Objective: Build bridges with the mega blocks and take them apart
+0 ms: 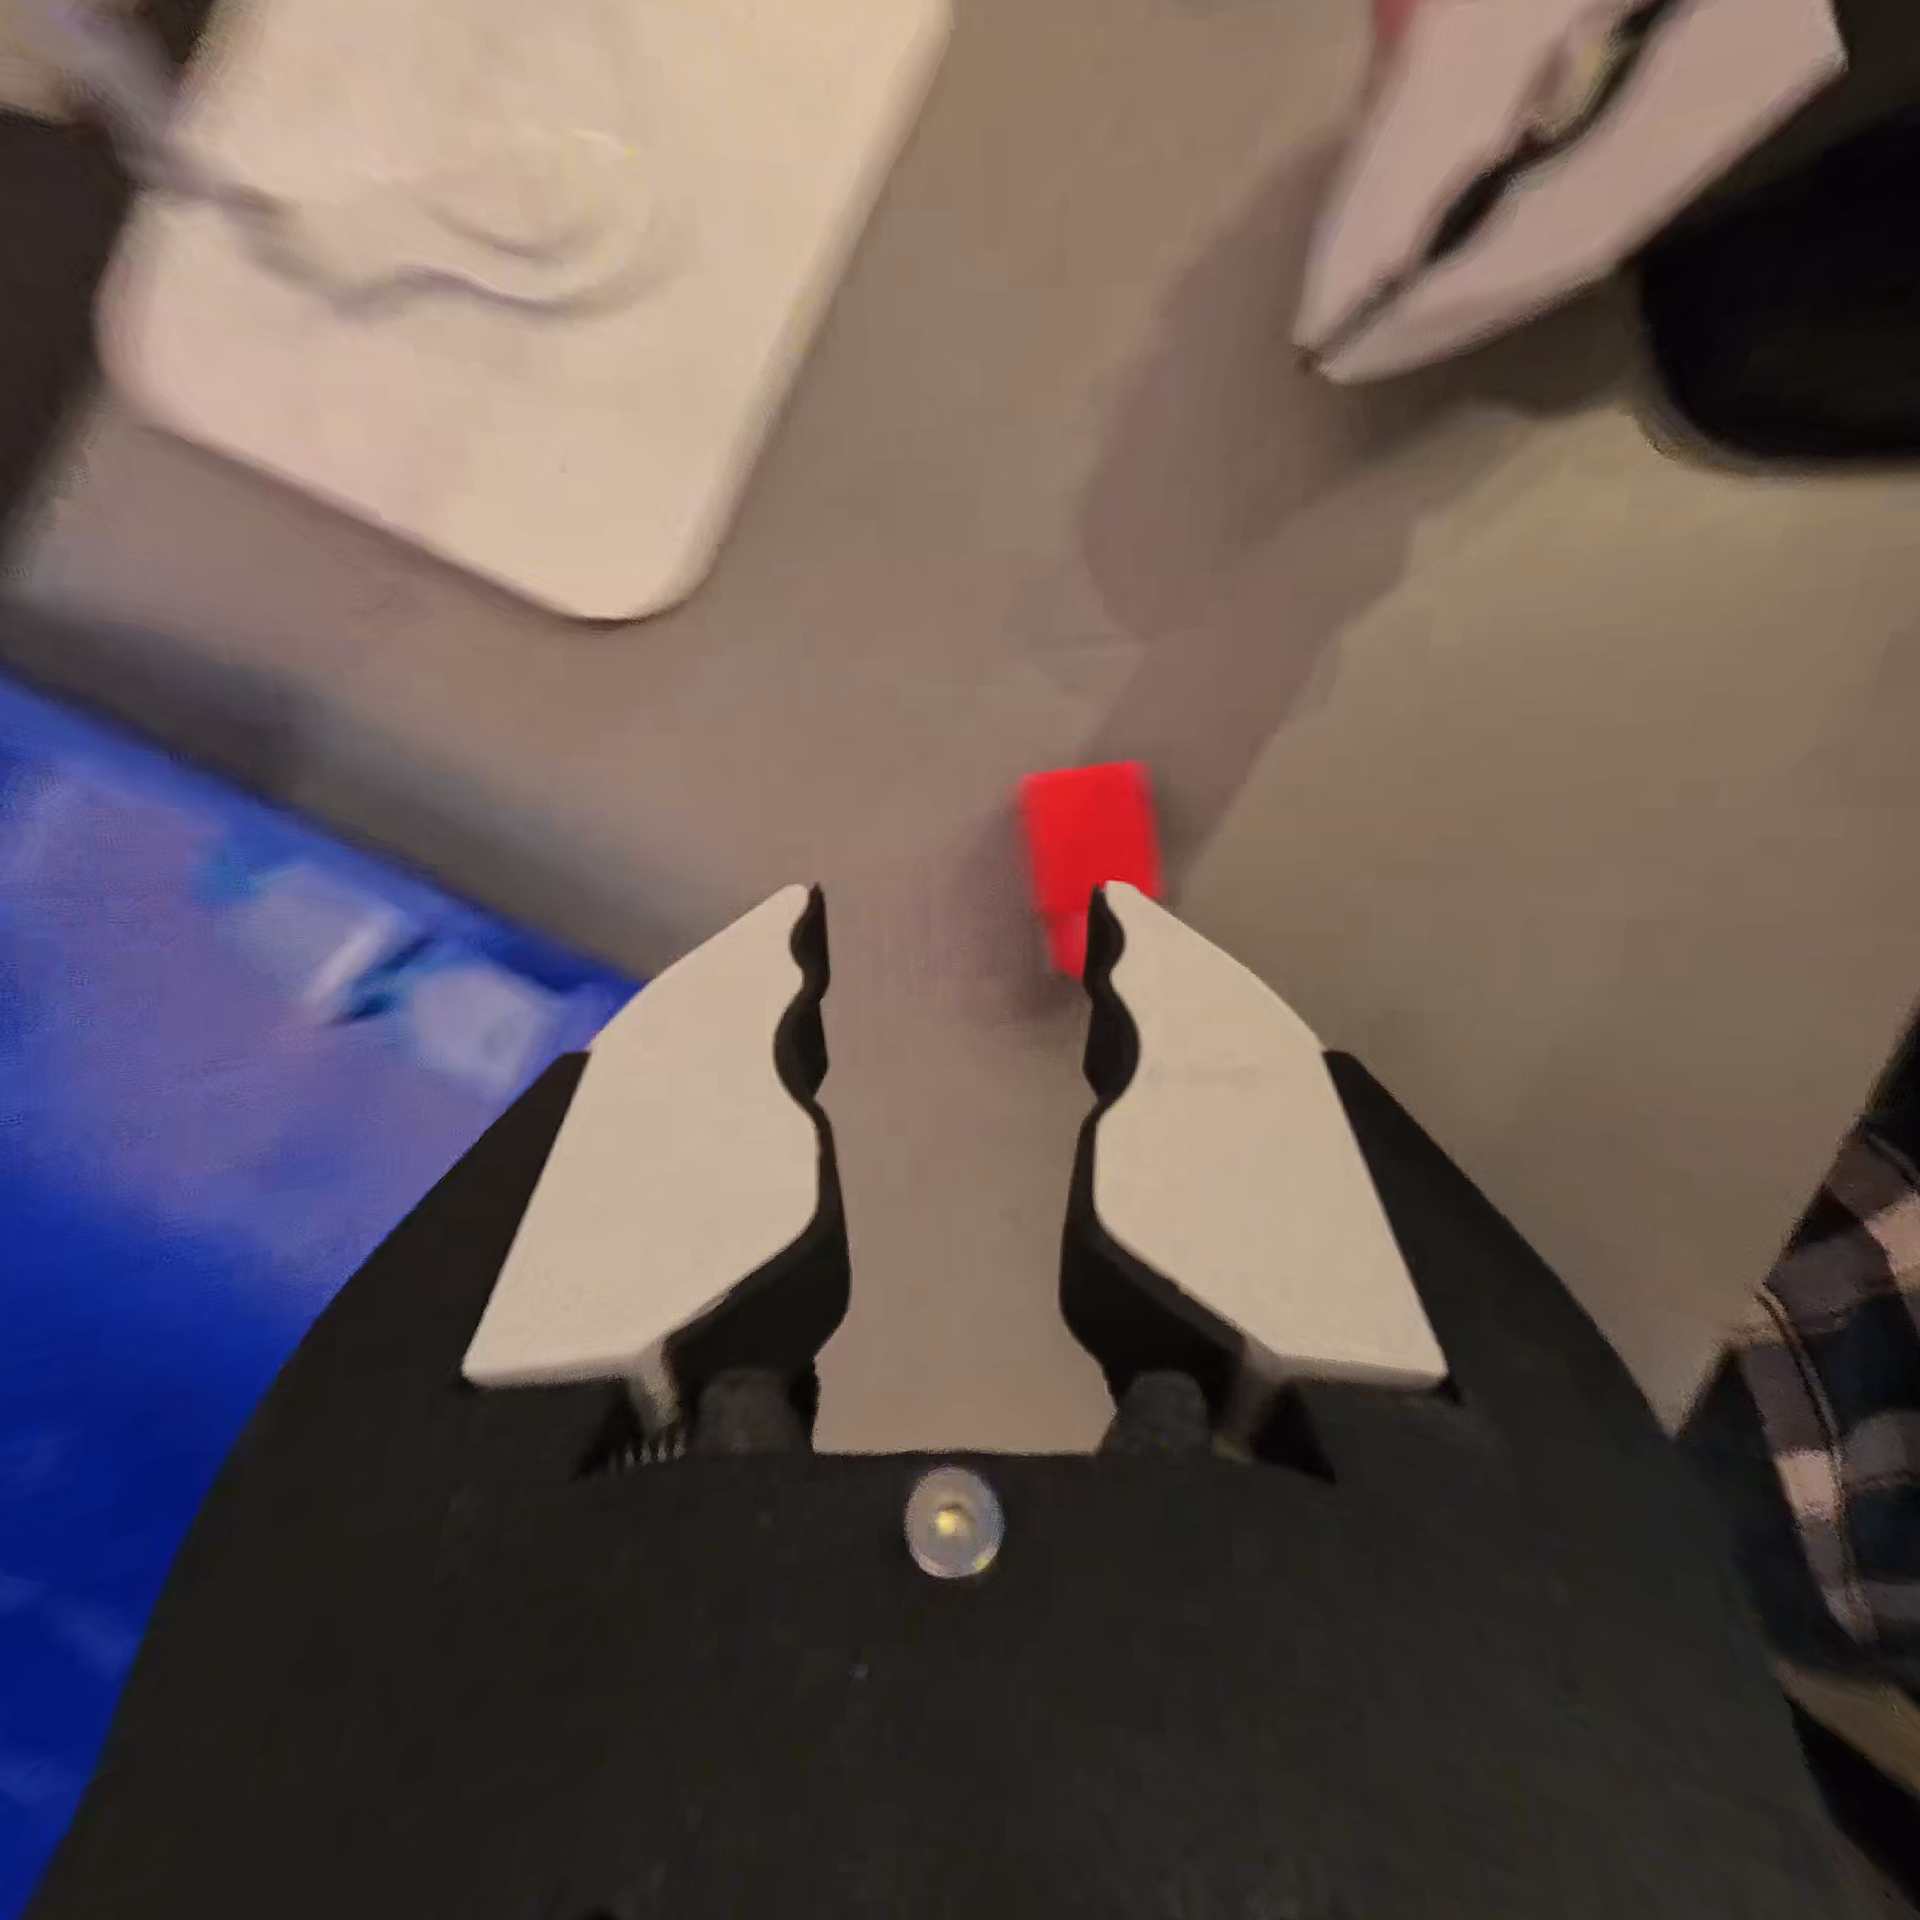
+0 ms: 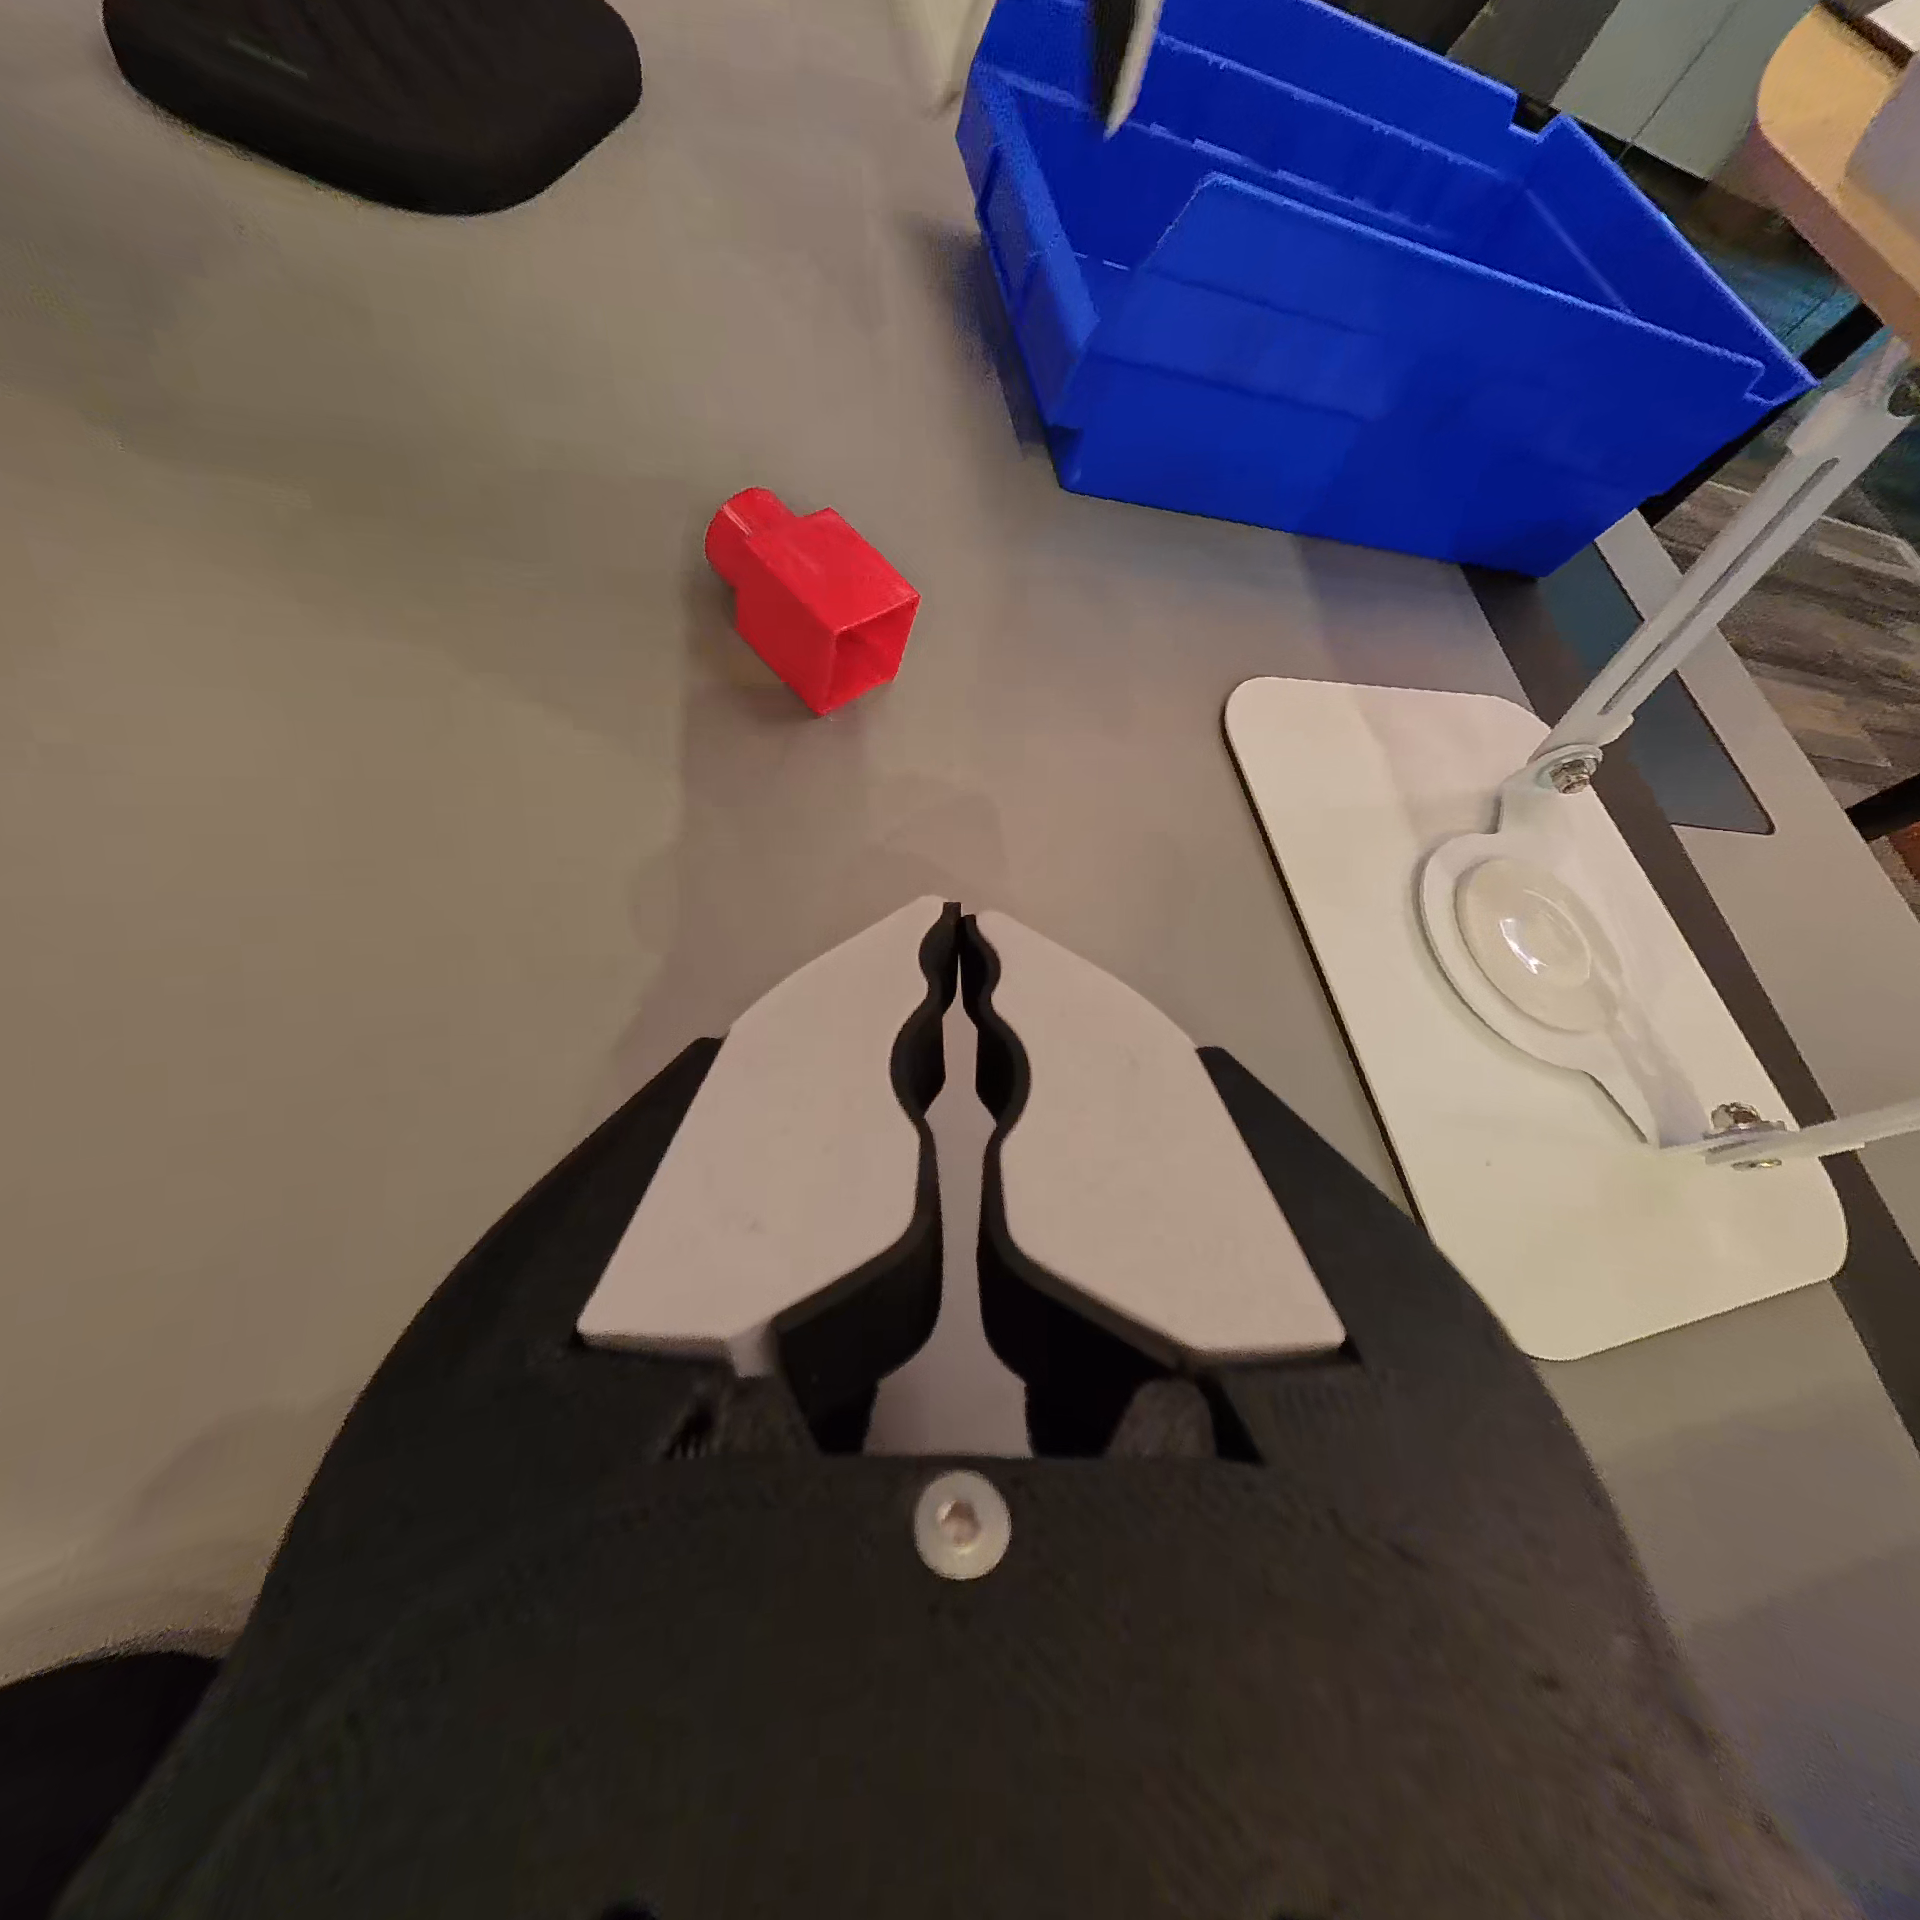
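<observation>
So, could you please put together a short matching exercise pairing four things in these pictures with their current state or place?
Things:
1. left gripper
2. right gripper
3. red block
4. blue bin

States:
A. lying on its side on the grey table, hollow end showing
B. jaws closed, nothing between them
C. standing near the table's edge
D. jaws apart, gripping nothing

Pairs: 1-D, 2-B, 3-A, 4-C

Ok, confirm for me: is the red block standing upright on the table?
No, the red block lies on its side on the grey table, its open hollow end facing sideways.
</observation>
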### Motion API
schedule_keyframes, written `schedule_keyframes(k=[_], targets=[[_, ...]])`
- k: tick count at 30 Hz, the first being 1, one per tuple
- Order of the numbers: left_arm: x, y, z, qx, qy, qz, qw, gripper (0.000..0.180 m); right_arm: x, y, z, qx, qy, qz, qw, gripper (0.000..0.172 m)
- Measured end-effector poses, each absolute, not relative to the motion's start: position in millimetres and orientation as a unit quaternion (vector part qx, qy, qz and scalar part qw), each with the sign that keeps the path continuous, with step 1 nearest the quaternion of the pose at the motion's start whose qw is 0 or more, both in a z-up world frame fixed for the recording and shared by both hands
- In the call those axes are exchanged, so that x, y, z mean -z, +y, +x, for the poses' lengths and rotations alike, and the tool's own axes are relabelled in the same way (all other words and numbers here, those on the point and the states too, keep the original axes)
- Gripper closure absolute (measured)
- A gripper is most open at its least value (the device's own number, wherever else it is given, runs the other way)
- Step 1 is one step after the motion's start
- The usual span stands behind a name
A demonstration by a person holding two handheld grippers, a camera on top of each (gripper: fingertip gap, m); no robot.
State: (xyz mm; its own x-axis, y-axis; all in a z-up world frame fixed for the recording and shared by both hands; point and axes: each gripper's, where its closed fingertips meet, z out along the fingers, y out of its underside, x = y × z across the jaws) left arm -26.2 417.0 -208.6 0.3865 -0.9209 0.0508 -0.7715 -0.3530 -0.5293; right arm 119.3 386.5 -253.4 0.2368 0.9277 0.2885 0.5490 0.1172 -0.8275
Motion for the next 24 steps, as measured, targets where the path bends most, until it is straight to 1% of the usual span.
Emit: schedule_keyframes(k=[1,2,3,5,7,9,10,12,14,15,16,17,18,21,24], targets=[[193.8,439.8,-44.0,0.155,0.502,-0.814,0.247,0.133,252.7,387.4,120.1,-0.207,-0.581,-0.634,0.467,0.172],[183.8,462.9,-61.3,0.136,0.478,-0.824,0.271,0.128,252.2,388.4,121.1,-0.211,-0.577,-0.636,0.467,0.172],[179.6,483.2,-74.4,0.131,0.454,-0.836,0.280,0.126,251.9,389.4,122.2,-0.215,-0.574,-0.638,0.467,0.172],[182.1,519.5,-84.5,0.161,0.395,-0.858,0.287,0.135,250.9,390.3,123.9,-0.220,-0.569,-0.640,0.468,0.172],[204.7,542.1,-84.8,0.176,0.366,-0.877,0.256,0.134,251.4,391.1,125.2,-0.216,-0.568,-0.641,0.468,0.172],[231.4,563.3,-90.1,0.145,0.347,-0.896,0.236,0.133,252.0,390.6,124.8,-0.213,-0.571,-0.641,0.467,0.172],[245.0,567.2,-91.0,0.141,0.338,-0.905,0.214,0.131,252.4,390.1,124.2,-0.213,-0.572,-0.640,0.466,0.172],[272.0,571.5,-101.2,0.101,0.331,-0.923,0.170,0.117,254.1,388.8,122.9,-0.214,-0.577,-0.639,0.462,0.172],[289.2,571.3,-102.2,0.099,0.329,-0.927,0.151,0.119,255.6,386.8,121.1,-0.217,-0.582,-0.636,0.458,0.172],[297.4,570.7,-103.0,0.096,0.333,-0.927,0.141,0.117,256.3,386.0,120.2,-0.218,-0.584,-0.635,0.456,0.172],[305.4,569.7,-103.5,0.094,0.338,-0.928,0.130,0.121,257.0,385.4,119.4,-0.219,-0.586,-0.634,0.454,0.172],[308.9,570.2,-102.3,0.097,0.343,-0.926,0.128,0.132,257.8,385.0,119.0,-0.218,-0.587,-0.634,0.453,0.172],[306.6,573.5,-100.9,0.102,0.347,-0.922,0.139,0.139,258.2,384.8,118.7,-0.218,-0.589,-0.634,0.452,0.172],[300.6,584.1,-108.8,0.085,0.348,-0.920,0.157,0.140,258.3,384.4,119.0,-0.218,-0.590,-0.633,0.452,0.172],[274.4,586.3,-109.7,0.115,0.348,-0.909,0.199,0.141,258.2,384.5,119.5,-0.221,-0.588,-0.634,0.451,0.172]])
